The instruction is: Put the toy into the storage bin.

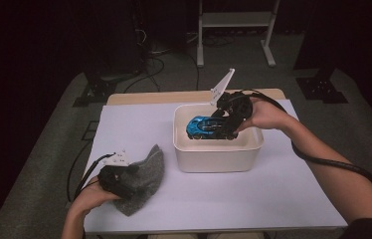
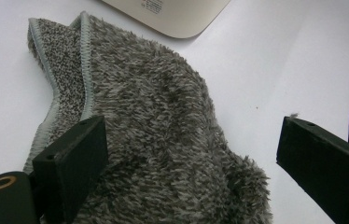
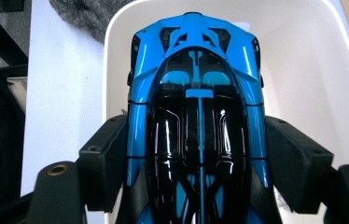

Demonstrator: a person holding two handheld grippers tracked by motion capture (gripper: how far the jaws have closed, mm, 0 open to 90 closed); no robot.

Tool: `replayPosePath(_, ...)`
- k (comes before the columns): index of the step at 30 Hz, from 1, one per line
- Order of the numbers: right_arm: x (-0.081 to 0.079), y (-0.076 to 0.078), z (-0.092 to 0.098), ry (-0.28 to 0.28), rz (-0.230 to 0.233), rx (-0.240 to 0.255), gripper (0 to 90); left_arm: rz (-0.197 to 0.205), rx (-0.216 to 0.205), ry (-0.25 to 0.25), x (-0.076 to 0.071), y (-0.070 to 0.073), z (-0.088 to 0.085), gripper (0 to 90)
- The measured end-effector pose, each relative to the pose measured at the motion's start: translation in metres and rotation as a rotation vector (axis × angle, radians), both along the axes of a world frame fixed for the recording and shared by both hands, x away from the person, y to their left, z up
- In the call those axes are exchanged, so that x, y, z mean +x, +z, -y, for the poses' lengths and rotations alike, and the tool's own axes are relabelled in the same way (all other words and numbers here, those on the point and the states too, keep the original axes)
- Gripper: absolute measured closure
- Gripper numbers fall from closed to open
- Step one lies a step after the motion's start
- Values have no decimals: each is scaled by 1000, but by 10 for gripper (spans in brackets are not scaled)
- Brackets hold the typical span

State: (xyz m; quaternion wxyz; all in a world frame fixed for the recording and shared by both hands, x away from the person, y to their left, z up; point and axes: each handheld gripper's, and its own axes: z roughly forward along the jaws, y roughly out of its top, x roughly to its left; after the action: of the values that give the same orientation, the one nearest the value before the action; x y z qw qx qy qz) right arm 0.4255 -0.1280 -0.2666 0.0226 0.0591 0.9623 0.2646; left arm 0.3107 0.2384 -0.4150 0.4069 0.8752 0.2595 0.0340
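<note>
A blue and black toy car [image 1: 205,127] [image 3: 196,93] hangs nose-first inside a white plastic bin [image 1: 214,159] [image 3: 312,70]. My right gripper [image 1: 226,127] [image 3: 196,135] is shut on the car, its black pads pressed against both sides near the rear. A grey fluffy cloth [image 1: 146,172] [image 2: 154,102] lies crumpled on the table at the front left. My left gripper [image 1: 132,175] [image 2: 191,135] rests low over it, open, with its jaws wide apart and the cloth lying between and under them.
White paper covers the table [image 1: 253,199]. The bin's corner [image 2: 172,18] lies just beyond the cloth. Black cables trail from both grippers. A white metal stand [image 1: 236,20] and dark equipment stand on the floor behind the table.
</note>
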Motion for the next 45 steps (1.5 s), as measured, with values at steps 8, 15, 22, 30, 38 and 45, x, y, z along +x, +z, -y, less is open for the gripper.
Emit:
replayPosePath(8, 4, -11, -1, -5, -19, -12, 270, 1, 1, 1, -1, 0, 0, 83)
replayPosePath(15, 6, -23, -4, 2, -39, -27, 270, 2, 4, 1, -1, 0, 0, 83)
replayPosePath(22, 9, -35, -7, 9, -53, -45, 270, 1, 12, 0, 0, 0, 0, 83)
replayPosePath(30, 12, -44, -11, 11, -72, -45, 270, 1, 16, 1, -1, 0, 0, 83)
replayPosePath(38, 16, -50, -10, 10, -86, -46, 270, -1, 13, 5, -2, 0, 0, 83)
replayPosePath(45, 19, -56, -12, 10, -95, -48, 270, 1, 11, 13, -3, 1, -2, 83)
